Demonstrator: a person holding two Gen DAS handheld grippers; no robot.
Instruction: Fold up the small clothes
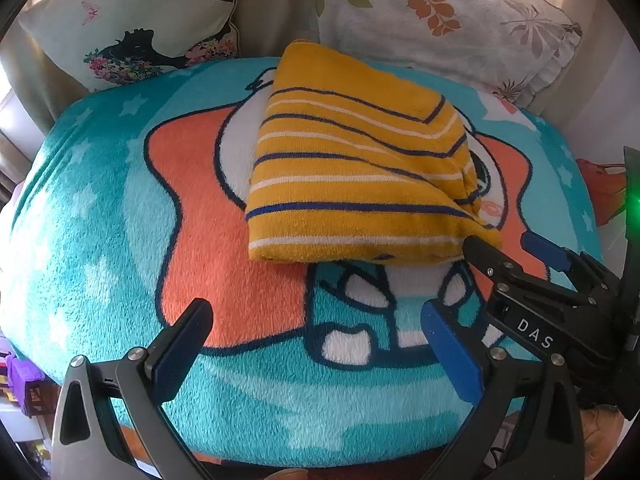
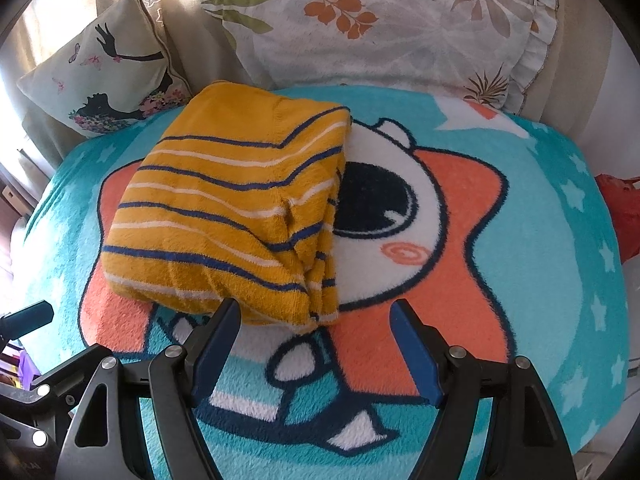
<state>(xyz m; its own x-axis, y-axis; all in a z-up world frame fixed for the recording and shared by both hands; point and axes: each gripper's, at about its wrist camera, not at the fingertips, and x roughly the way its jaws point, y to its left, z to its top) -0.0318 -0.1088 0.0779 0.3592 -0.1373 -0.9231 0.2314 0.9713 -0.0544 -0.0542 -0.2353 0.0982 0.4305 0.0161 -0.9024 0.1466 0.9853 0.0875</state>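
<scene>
A small yellow garment (image 1: 352, 168) with navy and white stripes lies folded into a compact bundle on a teal cartoon blanket (image 1: 100, 220). It also shows in the right wrist view (image 2: 228, 204). My left gripper (image 1: 316, 320) is open and empty, hovering over the blanket just in front of the bundle. My right gripper (image 2: 316, 316) is open and empty, its fingertips just short of the bundle's near right corner. In the left wrist view the right gripper (image 1: 508, 250) sits at that same corner.
The blanket (image 2: 540, 240) covers a rounded cushion or bed. A butterfly-print pillow (image 1: 132, 20) and a leaf-print pillow (image 1: 440, 20) lean behind it. A red object (image 2: 620, 212) lies off the right edge. Clutter sits below the left edge (image 1: 24, 380).
</scene>
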